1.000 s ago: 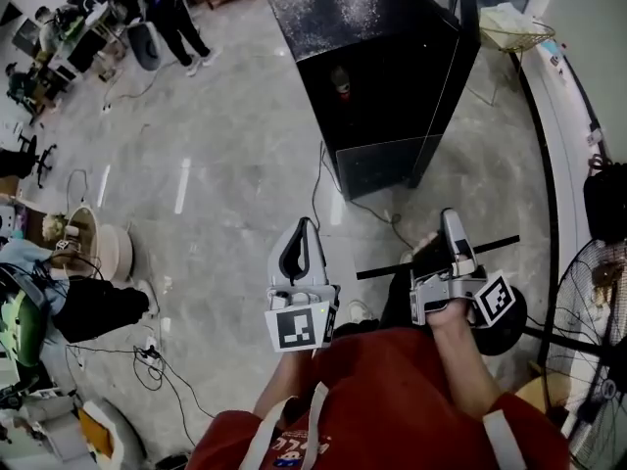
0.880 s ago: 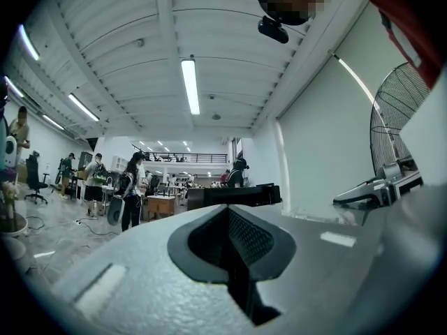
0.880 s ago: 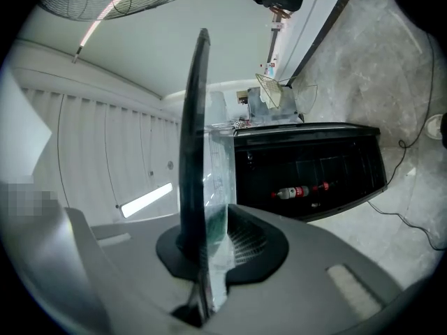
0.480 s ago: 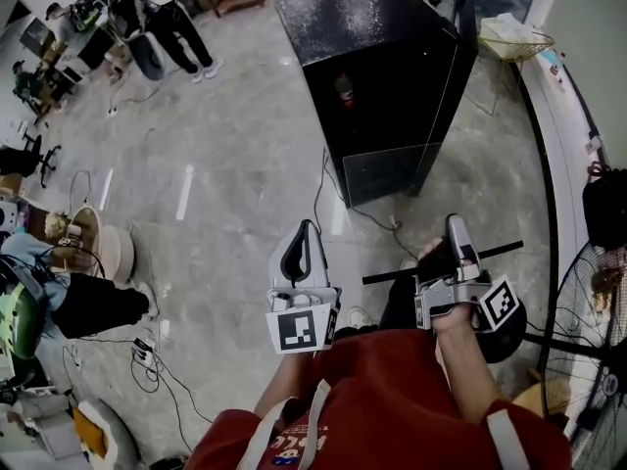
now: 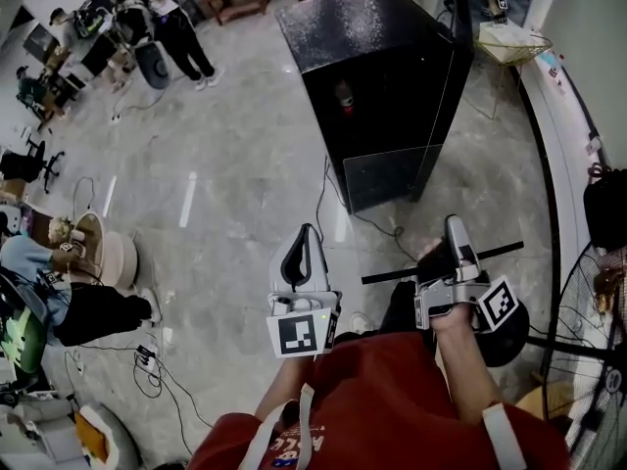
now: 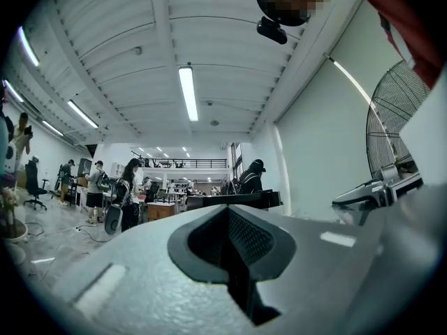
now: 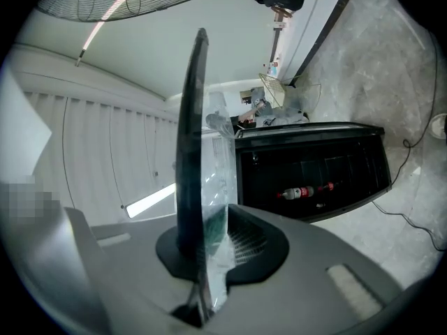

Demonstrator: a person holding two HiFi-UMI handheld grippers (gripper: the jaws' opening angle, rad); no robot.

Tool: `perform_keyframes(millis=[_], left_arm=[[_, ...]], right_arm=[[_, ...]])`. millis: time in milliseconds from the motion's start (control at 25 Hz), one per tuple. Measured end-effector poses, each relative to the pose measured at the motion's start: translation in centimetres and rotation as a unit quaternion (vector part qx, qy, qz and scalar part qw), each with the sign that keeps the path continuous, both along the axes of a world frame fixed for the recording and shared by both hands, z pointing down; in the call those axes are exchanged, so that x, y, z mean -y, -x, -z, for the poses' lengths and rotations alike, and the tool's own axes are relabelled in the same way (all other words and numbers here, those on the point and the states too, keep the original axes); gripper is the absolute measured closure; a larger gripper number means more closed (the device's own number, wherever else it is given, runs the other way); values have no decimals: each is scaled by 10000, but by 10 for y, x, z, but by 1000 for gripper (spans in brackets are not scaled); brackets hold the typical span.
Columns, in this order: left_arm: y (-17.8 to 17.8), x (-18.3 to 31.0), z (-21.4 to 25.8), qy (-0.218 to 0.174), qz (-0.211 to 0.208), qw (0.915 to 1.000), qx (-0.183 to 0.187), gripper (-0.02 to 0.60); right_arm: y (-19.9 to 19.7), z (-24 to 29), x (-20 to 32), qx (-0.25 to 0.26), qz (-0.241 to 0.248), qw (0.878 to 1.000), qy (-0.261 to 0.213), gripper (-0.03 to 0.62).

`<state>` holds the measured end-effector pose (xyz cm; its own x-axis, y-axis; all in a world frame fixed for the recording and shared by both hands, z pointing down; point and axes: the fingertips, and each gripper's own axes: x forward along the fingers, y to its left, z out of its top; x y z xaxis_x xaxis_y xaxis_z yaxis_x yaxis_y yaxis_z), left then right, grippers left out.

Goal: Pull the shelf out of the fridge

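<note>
Closer in: shelf (image 7: 190, 152) between right gripper (image 7: 213, 253) jaws.

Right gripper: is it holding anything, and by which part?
The glass shelf, clamped at its dark-framed near edge between the jaws of the right gripper.

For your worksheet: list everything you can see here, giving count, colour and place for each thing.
fridge: one, black, open, top centre
shelf: one, clear glass with dark edge, held out of the fridge, lower right
bottle: one sure, red label, inside the fridge
fan: one, black, right edge
wire basket: one, pale, top right
people: several, upper left
left gripper: grey, shut, empty
right gripper: grey, shut on the shelf
</note>
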<state>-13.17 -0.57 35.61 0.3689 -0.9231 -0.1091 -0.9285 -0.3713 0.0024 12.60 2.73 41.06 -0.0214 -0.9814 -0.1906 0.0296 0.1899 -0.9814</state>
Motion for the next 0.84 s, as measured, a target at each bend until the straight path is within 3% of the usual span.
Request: perform_keyframes(millis=[520, 840], left_arm=[[2, -3, -1, -248, -49, 9997, 32, 577], [5, 2, 1, -107, -8, 9999, -4, 577]], right_arm=[[2, -2, -2, 26, 23, 10000, -23, 579], [6, -2, 2, 123, 52, 9999, -56, 579]])
